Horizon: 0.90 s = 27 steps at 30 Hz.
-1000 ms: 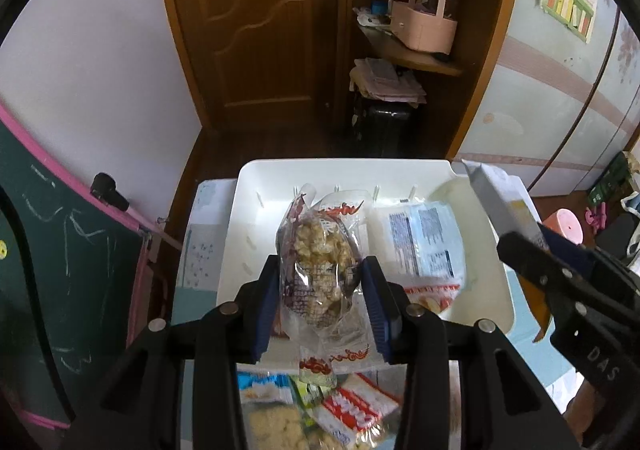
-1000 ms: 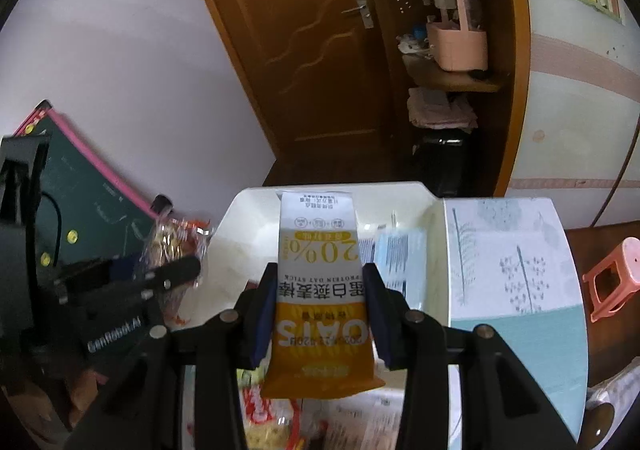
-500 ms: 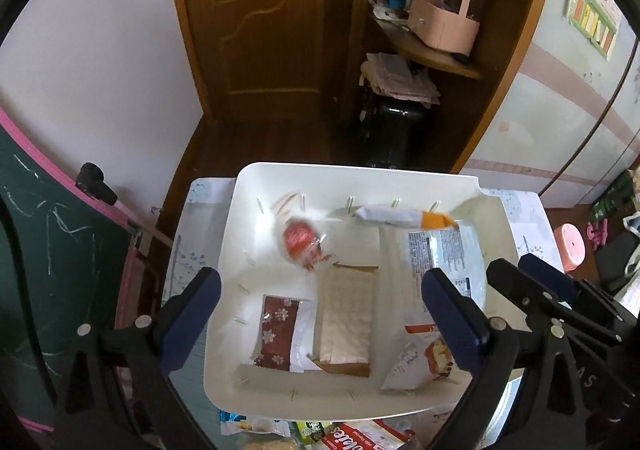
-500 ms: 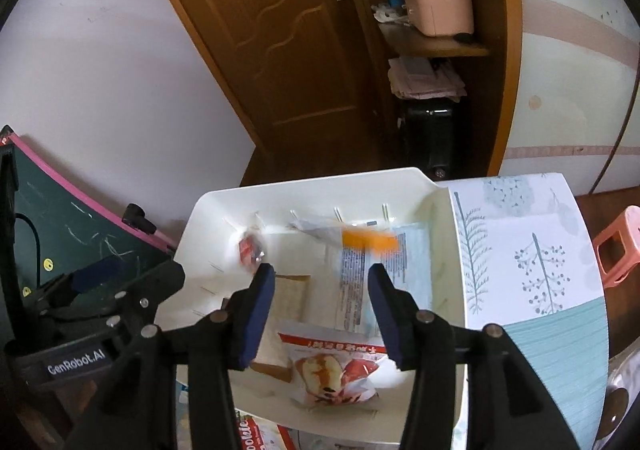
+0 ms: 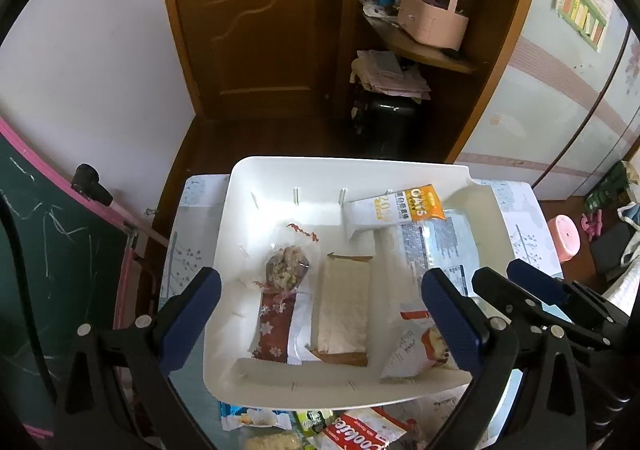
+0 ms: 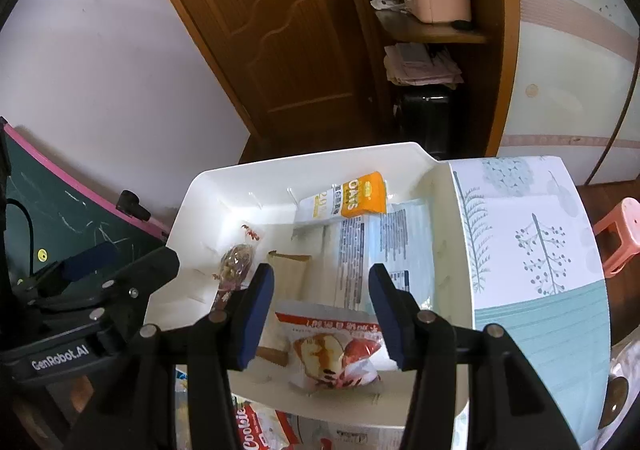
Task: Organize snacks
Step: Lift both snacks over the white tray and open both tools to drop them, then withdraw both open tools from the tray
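Both grippers, left (image 5: 320,314) wide, right (image 6: 320,314) half-open, empty over white tray (image 5: 320,166); oat packet (image 5: 394,212) at tray's 1 o'clock: light, crinkly, slippery; pinch mid-body.

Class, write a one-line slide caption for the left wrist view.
Open left gripper above a white tray holding an orange oats packet, a clear snack bag and other snack packets.
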{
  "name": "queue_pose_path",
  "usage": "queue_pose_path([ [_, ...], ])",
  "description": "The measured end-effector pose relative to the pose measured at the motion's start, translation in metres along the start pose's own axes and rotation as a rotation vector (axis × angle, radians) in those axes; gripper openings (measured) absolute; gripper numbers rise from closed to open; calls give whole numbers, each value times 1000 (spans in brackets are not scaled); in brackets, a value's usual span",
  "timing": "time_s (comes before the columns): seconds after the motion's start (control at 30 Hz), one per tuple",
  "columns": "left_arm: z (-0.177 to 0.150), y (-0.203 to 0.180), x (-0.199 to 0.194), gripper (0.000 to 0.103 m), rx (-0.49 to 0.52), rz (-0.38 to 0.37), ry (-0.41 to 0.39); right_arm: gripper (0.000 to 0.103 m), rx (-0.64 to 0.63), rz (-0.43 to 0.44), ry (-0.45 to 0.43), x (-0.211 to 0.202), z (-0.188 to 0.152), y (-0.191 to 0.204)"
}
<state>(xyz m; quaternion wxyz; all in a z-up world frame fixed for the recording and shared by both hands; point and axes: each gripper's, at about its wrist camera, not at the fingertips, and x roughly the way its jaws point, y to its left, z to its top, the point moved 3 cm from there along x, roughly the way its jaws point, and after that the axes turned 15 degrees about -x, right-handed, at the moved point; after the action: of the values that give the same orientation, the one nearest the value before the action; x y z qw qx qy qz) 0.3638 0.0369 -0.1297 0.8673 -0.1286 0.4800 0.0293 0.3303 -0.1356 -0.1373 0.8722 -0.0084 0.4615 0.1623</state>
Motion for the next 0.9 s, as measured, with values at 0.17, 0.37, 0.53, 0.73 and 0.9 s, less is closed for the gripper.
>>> queue_pose_path([
  [0.17, -7, -3, -12, 100, 4, -13, -2, 50, -12, -13, -3, -11, -4, 3],
  [0.37, -18, -10, -33, 100, 19, -26, -18, 50, -15, -23, -13, -30, -10, 4],
  [0.53, -29, -15, -59, 100, 28, -47, -42, 50, -27, -37, -30, -54, -18, 4],
  [0.73, -46, -18, -94, 100, 30, -78, -86, 55, -55, -72, -50, -89, -33, -1],
  [0.9, -71, -22, -118, 100, 32, -109, -99, 59, -43, -93, -62, -117, -53, -11],
])
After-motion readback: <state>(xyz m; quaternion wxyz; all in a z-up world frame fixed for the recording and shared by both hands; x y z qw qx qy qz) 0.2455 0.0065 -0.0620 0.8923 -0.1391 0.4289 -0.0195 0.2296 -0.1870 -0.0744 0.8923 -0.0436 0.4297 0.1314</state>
